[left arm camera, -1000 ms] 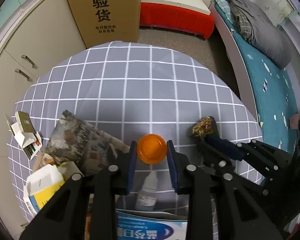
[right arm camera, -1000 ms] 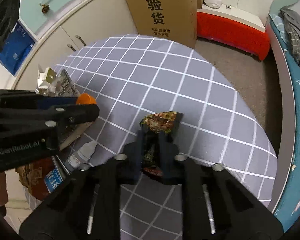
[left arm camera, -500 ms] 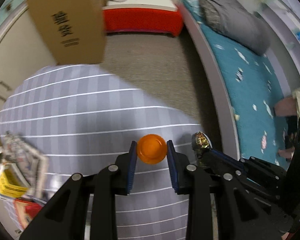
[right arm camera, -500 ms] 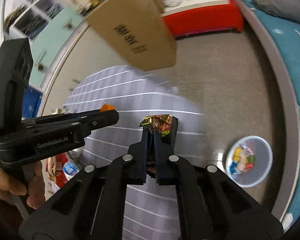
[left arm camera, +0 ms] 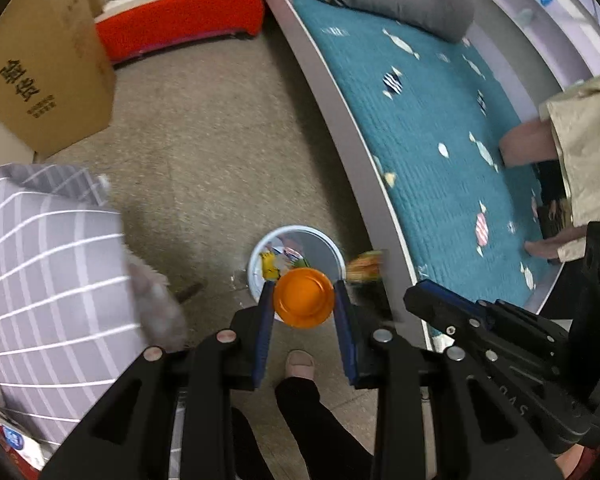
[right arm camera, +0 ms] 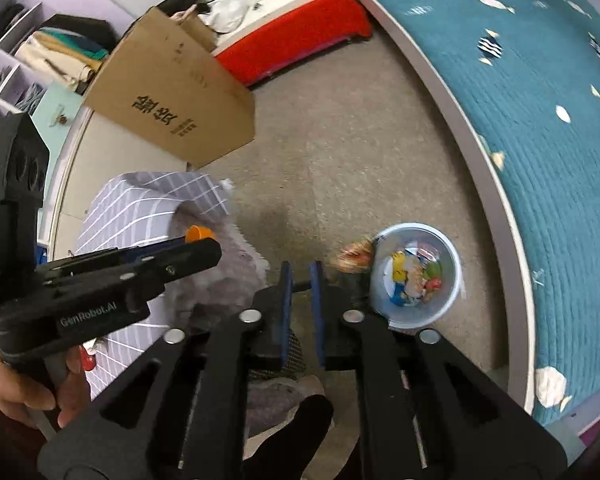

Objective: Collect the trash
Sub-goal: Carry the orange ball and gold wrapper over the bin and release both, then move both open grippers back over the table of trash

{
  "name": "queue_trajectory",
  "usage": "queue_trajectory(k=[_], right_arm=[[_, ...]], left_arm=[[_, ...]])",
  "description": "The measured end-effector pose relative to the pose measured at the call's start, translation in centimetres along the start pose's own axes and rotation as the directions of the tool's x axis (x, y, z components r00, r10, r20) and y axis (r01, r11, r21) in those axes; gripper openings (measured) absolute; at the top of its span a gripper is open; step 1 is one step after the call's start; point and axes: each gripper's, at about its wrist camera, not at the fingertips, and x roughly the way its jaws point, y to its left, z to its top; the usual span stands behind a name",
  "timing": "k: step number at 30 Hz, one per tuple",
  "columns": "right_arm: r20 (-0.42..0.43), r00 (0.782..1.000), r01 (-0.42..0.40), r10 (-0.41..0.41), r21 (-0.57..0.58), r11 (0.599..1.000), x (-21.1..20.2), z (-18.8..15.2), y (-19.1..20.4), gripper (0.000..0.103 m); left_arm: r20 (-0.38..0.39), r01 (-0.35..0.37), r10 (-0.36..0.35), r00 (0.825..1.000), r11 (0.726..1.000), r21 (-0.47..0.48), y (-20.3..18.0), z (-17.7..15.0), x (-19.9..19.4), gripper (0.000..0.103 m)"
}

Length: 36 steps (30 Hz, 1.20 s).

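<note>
My left gripper [left arm camera: 302, 288] is shut on an orange round cap [left arm camera: 304, 298] and hangs over a light blue bin [left arm camera: 320, 240] on the floor, which holds several scraps. In the right wrist view the same bin [right arm camera: 452, 280] lies just right of my right gripper [right arm camera: 300, 270]. Its jaws are opening with nothing between them. A crumpled gold-and-green wrapper [right arm camera: 354, 256], blurred, is loose in the air beside the bin's left rim. The left wrist view shows that wrapper [left arm camera: 364, 266] by the bin's right rim, ahead of the right gripper [left arm camera: 416, 296].
The table with a grey checked cloth [left arm camera: 40, 260] stands to the left. A tall cardboard box [left arm camera: 48, 80] and a red bench [left arm camera: 180, 20] are farther back. The bed with a teal cover [left arm camera: 440, 140] curves along the right. A person's foot [left arm camera: 300, 364] is below the grippers.
Both grippers have swung from over the table to over the floor bin. The right jaws have parted and the wrapper has left them. The orange cap stays gripped.
</note>
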Motion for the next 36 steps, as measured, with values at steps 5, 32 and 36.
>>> queue_trajectory(k=[5, 32, 36], right_arm=[[0.014, 1.0, 0.018, -0.018, 0.029, 0.999, -1.4, -0.1, -3.0, 0.052], [0.09, 0.991, 0.08, -0.095, 0.157, 0.984, -5.8, 0.2, -9.2, 0.054], [0.082, 0.992, 0.078, -0.092, 0.162, 0.984, -5.6, -0.4, -8.8, 0.054]], left_arm=[[-0.033, 0.004, -0.004, 0.999, 1.0, 0.003, -2.2, 0.0, 1.7, 0.029], [-0.069, -0.013, 0.023, 0.997, 0.991, 0.134, -9.1, 1.4, 3.5, 0.063], [-0.068, -0.018, 0.026, 0.997, 0.994, 0.11, -7.9, 0.9, 2.9, 0.063]])
